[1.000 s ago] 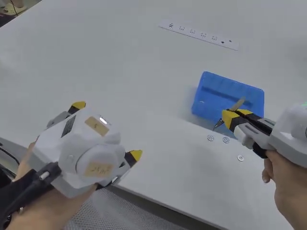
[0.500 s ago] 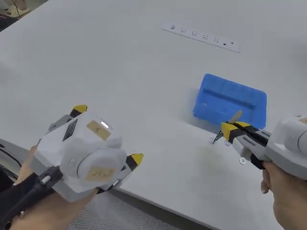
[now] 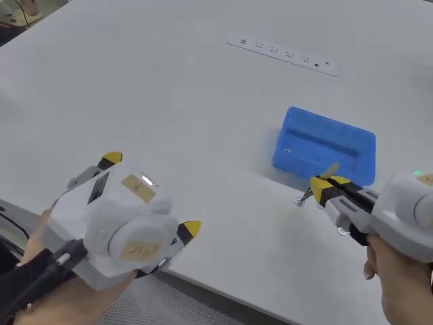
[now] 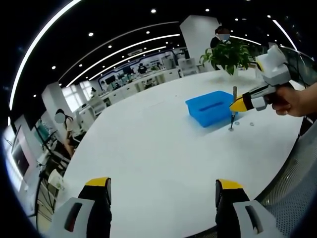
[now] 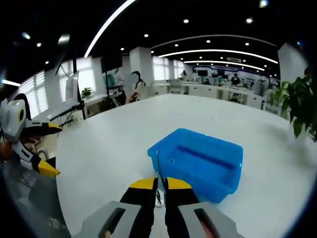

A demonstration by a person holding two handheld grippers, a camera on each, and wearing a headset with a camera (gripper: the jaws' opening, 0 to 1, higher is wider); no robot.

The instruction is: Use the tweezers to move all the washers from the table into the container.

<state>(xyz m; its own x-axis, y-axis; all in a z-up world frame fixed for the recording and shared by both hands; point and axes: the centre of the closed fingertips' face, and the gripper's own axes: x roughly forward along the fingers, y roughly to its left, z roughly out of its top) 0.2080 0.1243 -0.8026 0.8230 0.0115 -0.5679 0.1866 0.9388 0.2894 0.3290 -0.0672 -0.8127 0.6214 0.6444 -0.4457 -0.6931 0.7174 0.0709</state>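
Left tool (image 3: pixel 151 193) sits low at the near-left of the bench (image 3: pixel 203 101), its jaws spread wide with nothing between them. You seem to hold it there simply to keep it clear of the working lane. This job needs one hand, and from that spot its camera looks straight across at the work.

Moving right, the blue container (image 3: pixel 291 162) stands on the bench with its open side up and its long side lying across your view. A small ring (image 5: pixel 171 160) lies on its floor. It is probably a washer already delivered, though it is too small to be sure.

Just in front of the container's near wall are the tweezers (image 4: pixel 233 106). In the left gripper view their long axis stands close to upright, with the points down at the bench surface and the blunt end up. In the head view they slant from upper right down to lower left. That steep pose makes sense, because it brings the fine tips onto a flat washer from above rather than skidding along the bench.

Right tool (image 3: pixel 321 184) has its jaws pressed almost together on the tweezers' shank, so your one clamp both carries them and squeezes their points. Whether those points have a washer pinched between them, I cannot tell.

Farther right, loose washers (image 4: pixel 251 124) lie flat on the bench, near the tweezers' tips and close to the container, so I judge the task to be only partway through.
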